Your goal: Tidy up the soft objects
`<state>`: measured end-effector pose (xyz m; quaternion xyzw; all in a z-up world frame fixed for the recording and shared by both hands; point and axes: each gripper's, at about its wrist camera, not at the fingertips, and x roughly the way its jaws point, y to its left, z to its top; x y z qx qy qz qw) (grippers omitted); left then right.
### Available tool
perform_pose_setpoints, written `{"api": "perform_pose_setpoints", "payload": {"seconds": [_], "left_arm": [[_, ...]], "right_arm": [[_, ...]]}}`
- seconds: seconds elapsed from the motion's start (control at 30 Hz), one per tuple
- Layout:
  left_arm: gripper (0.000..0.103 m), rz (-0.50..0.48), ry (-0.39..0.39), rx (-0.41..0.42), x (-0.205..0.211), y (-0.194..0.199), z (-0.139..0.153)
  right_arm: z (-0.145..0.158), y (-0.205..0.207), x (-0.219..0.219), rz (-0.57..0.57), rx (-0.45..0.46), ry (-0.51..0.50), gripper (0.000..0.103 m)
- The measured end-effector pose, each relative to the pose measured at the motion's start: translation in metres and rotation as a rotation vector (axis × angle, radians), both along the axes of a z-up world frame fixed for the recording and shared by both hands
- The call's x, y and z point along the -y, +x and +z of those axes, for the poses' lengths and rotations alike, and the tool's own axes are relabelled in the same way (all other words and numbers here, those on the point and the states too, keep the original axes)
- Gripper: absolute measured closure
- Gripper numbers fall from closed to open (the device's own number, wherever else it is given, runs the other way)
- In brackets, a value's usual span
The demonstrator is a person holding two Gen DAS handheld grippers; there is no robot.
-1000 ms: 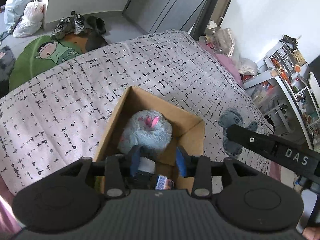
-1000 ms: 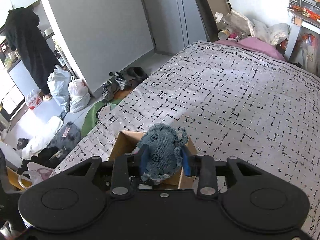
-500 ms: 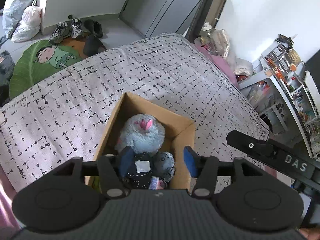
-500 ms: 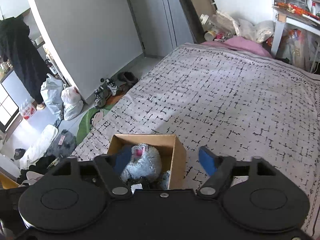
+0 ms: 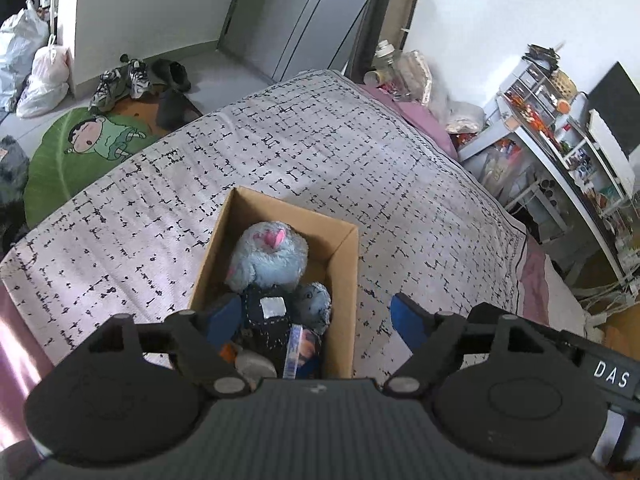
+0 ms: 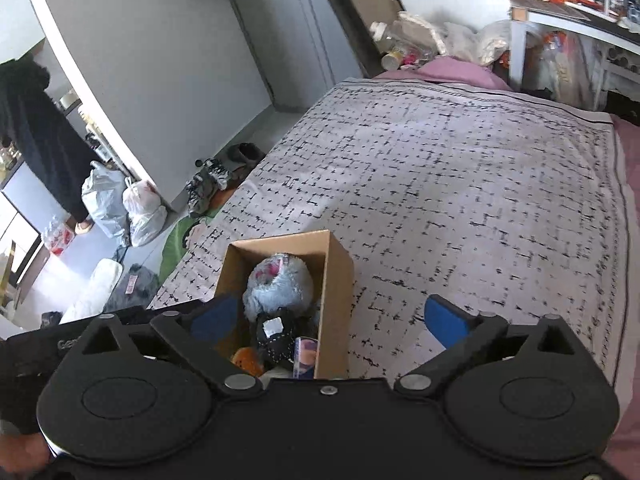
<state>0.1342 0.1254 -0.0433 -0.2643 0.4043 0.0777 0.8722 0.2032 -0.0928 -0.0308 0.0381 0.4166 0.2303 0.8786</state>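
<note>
A cardboard box (image 5: 343,264) stands on the patterned bed cover and also shows in the right wrist view (image 6: 338,284). Inside lie a fluffy blue plush with a pink patch (image 5: 272,258), a dark speckled soft toy with a white label (image 5: 266,316), a small denim plush (image 5: 314,308) and other small items. My left gripper (image 5: 316,318) is open and empty above the box's near end. My right gripper (image 6: 332,320) is open and empty above the same box; the blue plush (image 6: 278,286) shows between its fingers.
The bed cover (image 5: 304,152) spreads beyond the box. Shoes (image 5: 136,78) and a green cartoon rug (image 5: 88,148) lie on the floor to the left. A cluttered white shelf (image 5: 560,136) stands right of the bed. Plastic bags (image 6: 124,208) sit by the wall.
My right gripper opened and let the denim plush drop into the box. My left gripper opened wide too. Both grippers have risen a little from the box.
</note>
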Motion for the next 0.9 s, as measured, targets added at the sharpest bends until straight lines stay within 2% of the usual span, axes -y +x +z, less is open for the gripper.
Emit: {"api": "perform_pose_setpoints", "payload": {"seconds": [0.43, 0.53, 0.9], "left_arm": [[0.018, -0.059, 0.079, -0.011, 0.02, -0.036, 0.032], [0.014, -0.065, 0.093, 0.0, 0.022, -0.045, 0.042], [0.012, -0.082, 0.14, 0.062, 0.041, -0.079, 0.068]], "right_arm": [[0.031, -0.041, 0.029, -0.082, 0.045, 0.025, 0.0], [0.037, -0.05, 0.032, -0.082, 0.051, 0.026, 0.0], [0.042, -0.079, 0.057, -0.157, 0.049, 0.022, 0.0]]}}
